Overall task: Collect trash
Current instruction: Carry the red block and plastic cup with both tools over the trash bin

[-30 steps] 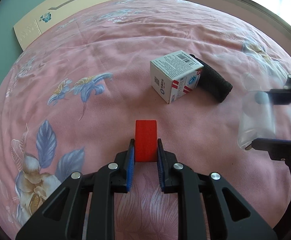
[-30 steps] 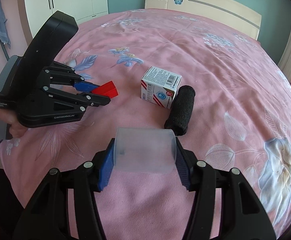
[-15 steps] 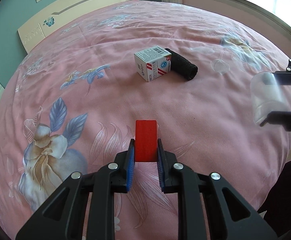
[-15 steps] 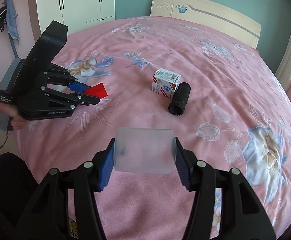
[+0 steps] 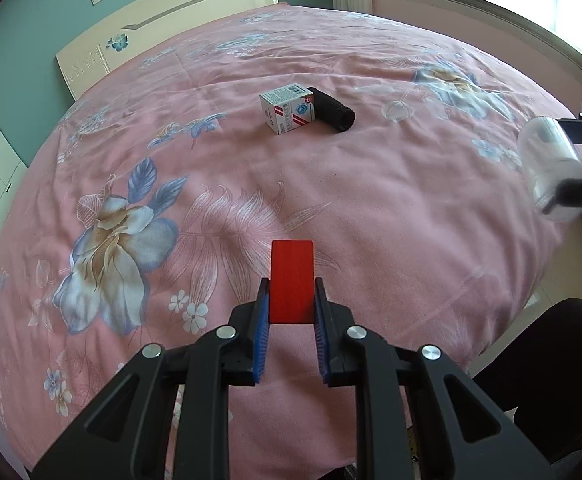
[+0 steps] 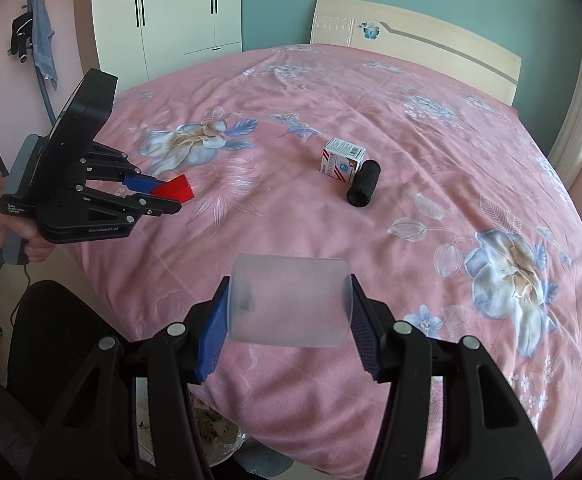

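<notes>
Carry step: left claw grips a red block, right claw a clear cup (box and black roll remain on the bed); next, a bin.

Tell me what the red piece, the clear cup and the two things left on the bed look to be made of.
Red block: matte and flat-faced, probably painted wood or plastic.
Clear cup: frosted, translucent thin plastic; the bedspread shows through it.
Small box: printed cardboard with crisp folded edges.
Black roll: fuzzy, light-absorbing surface, likely fabric or foam.
</notes>
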Demonstrator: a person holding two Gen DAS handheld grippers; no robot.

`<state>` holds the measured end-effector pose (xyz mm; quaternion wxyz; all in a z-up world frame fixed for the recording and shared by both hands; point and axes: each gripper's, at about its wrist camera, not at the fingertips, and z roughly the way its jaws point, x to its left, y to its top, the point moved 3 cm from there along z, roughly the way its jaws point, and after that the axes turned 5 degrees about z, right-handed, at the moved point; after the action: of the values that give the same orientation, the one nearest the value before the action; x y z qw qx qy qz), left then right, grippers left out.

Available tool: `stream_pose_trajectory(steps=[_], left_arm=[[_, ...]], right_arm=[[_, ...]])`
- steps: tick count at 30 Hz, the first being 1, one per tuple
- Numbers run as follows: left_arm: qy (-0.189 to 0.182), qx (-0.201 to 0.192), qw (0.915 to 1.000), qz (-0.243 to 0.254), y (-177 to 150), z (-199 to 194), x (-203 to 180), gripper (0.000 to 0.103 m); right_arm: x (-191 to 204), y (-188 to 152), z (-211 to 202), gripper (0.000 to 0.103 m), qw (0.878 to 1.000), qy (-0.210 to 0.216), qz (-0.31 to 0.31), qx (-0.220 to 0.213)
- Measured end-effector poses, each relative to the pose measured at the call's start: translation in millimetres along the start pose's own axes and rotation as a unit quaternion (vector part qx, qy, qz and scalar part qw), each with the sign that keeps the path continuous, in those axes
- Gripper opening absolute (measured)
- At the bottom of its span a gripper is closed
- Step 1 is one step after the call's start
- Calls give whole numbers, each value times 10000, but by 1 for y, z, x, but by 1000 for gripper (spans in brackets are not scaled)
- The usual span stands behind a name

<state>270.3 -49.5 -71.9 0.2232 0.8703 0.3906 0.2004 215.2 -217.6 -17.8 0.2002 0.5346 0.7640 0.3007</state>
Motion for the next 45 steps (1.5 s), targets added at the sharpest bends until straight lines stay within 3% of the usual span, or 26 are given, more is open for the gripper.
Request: stream_pose_trajectory(steps=[14, 27, 35, 45], left_arm=[[-31, -222, 9996, -147, -64, -45, -31, 23], [-332, -266, 9990, -146, -115, -68, -71, 23], [-450, -110, 9989, -68, -144, -63, -92, 23], [-816, 392, 9957, -180, -185, -30, -115, 23]], right_arm=[[32, -52, -61, 56, 9998, 28, -173, -24], [62, -107, -105, 56, 9999, -45, -107, -15], [84, -132, -94, 56, 9995, 219, -111, 192], [111, -167, -40, 56, 9942, 729, 11, 793]])
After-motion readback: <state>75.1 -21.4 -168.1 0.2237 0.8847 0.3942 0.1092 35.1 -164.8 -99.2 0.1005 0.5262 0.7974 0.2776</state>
